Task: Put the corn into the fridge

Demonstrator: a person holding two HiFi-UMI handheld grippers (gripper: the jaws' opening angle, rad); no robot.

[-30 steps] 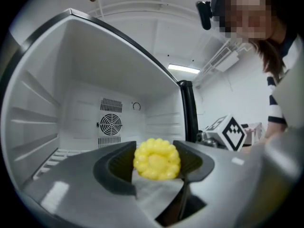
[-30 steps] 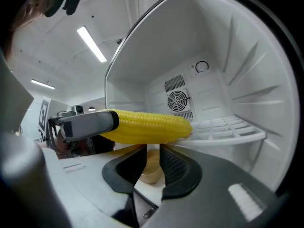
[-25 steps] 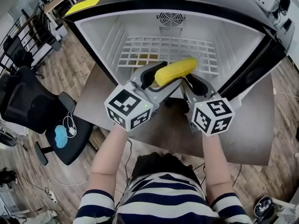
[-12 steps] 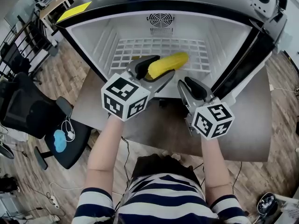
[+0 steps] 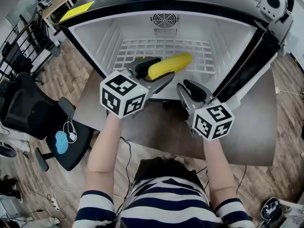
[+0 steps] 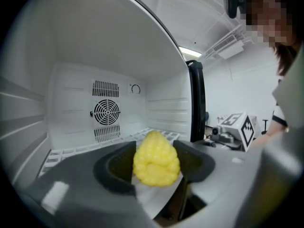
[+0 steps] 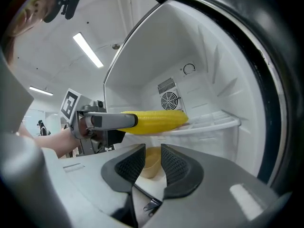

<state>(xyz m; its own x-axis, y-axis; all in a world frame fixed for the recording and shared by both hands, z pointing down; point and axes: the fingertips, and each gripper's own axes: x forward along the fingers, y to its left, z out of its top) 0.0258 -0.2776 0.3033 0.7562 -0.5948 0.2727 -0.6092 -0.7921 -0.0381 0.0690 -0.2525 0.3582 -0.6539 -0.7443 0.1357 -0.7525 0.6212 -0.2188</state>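
Observation:
A yellow corn cob (image 5: 170, 64) is clamped at one end by my left gripper (image 5: 153, 71), its free end reaching over the front of the white wire shelf (image 5: 199, 56) in the open fridge (image 5: 95, 37). The left gripper view shows the cob (image 6: 156, 159) end-on between the dark pads, facing the back wall. My right gripper (image 5: 191, 90) hangs lower right, in front of the fridge opening, shut with only a thin slit and nothing in it. From the right gripper (image 7: 153, 163) view, the corn (image 7: 159, 121) lies level with the shelf edge (image 7: 213, 124).
A round fan grille (image 5: 164, 20) sits in the fridge's back wall. A tan bowl-like thing (image 7: 151, 161) lies under the shelf. The dark fridge door (image 5: 259, 56) stands open at the right. A brown table (image 5: 247, 127) carries the fridge; an office chair (image 5: 28, 108) is at the left.
The left gripper has carried the corn a little left and further over the shelf front. The right gripper has slid slightly left and back, still shut.

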